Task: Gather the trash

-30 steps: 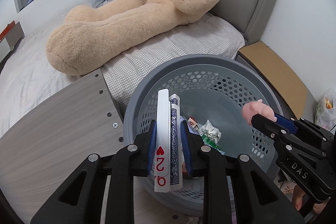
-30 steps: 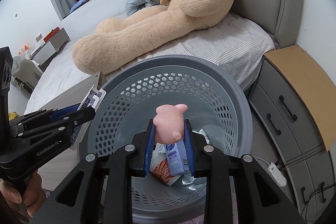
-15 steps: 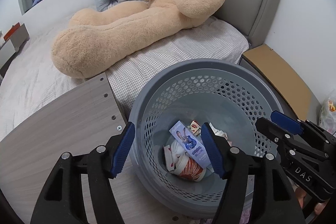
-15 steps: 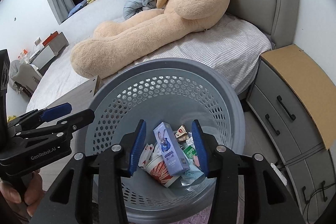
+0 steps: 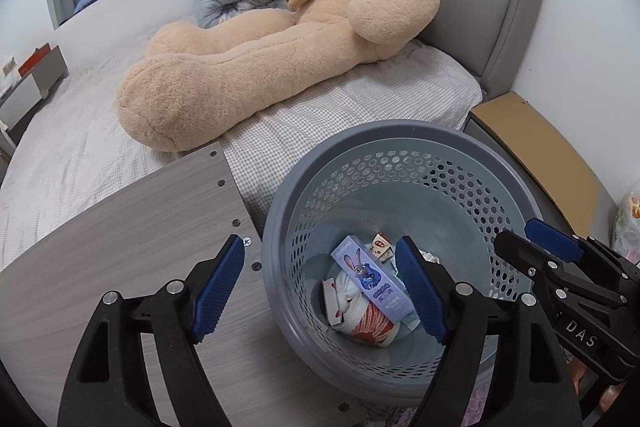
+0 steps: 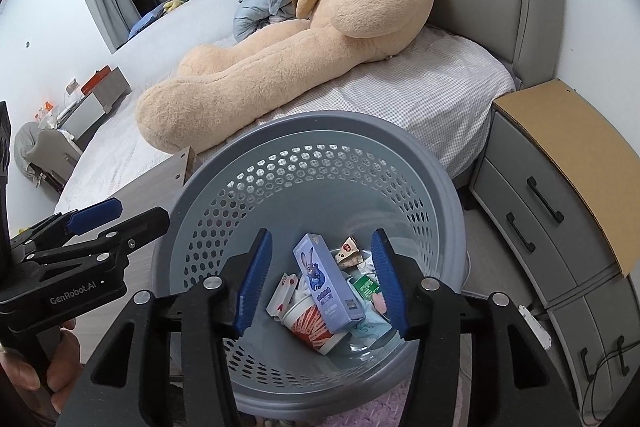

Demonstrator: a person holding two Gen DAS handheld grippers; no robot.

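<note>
Basket mouth open above; bed and nightstand flank it.

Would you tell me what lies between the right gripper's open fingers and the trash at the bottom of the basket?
Nothing: in the right wrist view the right gripper hangs open over the basket, only air above the trash.

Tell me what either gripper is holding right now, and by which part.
Nothing. The left gripper and right gripper have just been opening, jaws empty, above the basket.
</note>
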